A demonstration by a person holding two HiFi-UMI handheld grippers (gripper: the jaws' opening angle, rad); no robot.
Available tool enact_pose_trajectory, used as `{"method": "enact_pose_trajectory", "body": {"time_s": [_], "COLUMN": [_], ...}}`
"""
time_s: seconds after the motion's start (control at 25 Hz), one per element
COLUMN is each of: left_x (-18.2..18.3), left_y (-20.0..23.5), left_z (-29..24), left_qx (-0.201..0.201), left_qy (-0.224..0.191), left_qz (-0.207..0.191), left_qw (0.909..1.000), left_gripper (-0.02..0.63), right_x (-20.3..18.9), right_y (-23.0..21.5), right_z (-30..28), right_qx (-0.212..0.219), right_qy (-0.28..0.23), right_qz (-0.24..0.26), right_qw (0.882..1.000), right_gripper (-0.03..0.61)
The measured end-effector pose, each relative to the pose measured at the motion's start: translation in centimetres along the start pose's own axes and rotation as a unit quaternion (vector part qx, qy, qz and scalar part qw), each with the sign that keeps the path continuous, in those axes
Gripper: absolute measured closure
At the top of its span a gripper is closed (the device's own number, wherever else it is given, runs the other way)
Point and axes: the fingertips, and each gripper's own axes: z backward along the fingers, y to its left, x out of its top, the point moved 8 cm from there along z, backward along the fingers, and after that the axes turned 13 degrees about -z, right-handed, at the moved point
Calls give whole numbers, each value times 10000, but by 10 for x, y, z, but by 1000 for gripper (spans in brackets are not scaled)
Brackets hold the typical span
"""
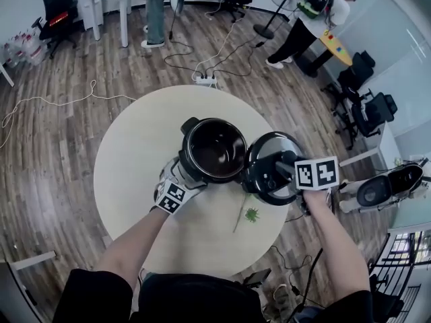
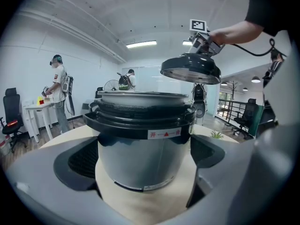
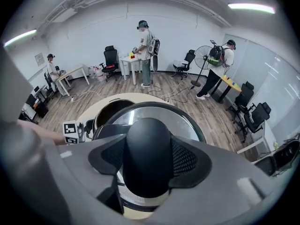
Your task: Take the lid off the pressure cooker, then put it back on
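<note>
The round, pale table [image 1: 135,167] stands on a wooden floor. On the table, a little to the right of its middle, stands the pressure cooker [image 1: 217,120], upright, with its open mouth facing straight up and a dark inside. One black side handle of it [image 1: 189,124] points away from the person, to the far left.

The lid [image 1: 266,157] is off. It hangs in the air just beside the cooker on the right, above the level of the rim, apart from it, with its overhanging edge above the rim. Its hollow underside faces down and its top is nearly level, only a little tilted [image 2: 191,69].

The left gripper [image 1: 183,180] lies low at the near side of the cooker, one jaw pressed on each side of the steel body [image 2: 140,158].

The right gripper [image 1: 283,173] points steeply down and is clamped on the lid's black knob [image 3: 147,153]. The knob is oval, and its long axis runs along the jaws.

A small green sprig [image 1: 250,214] lies on the table below the lid.
</note>
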Motion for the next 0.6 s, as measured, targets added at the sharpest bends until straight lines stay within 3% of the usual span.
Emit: {"method": "enact_pose_trajectory", "body": {"time_s": [0.24, 0.6], "left_x": [8, 5], "left_y": [17, 13], "left_z": [1, -1], "left_qx": [-14, -9], "left_qy": [-29, -27], "left_qz": [-19, -30], "left_qw": [10000, 10000], "left_gripper": [23, 23], "right_x": [-47, -152], "right_y": [2, 29], "right_z": [10, -16], "right_qx": [-35, 305], "right_qy": [208, 739], "right_qz": [112, 39], "right_qw": [9997, 9968], "right_gripper": [291, 291]}}
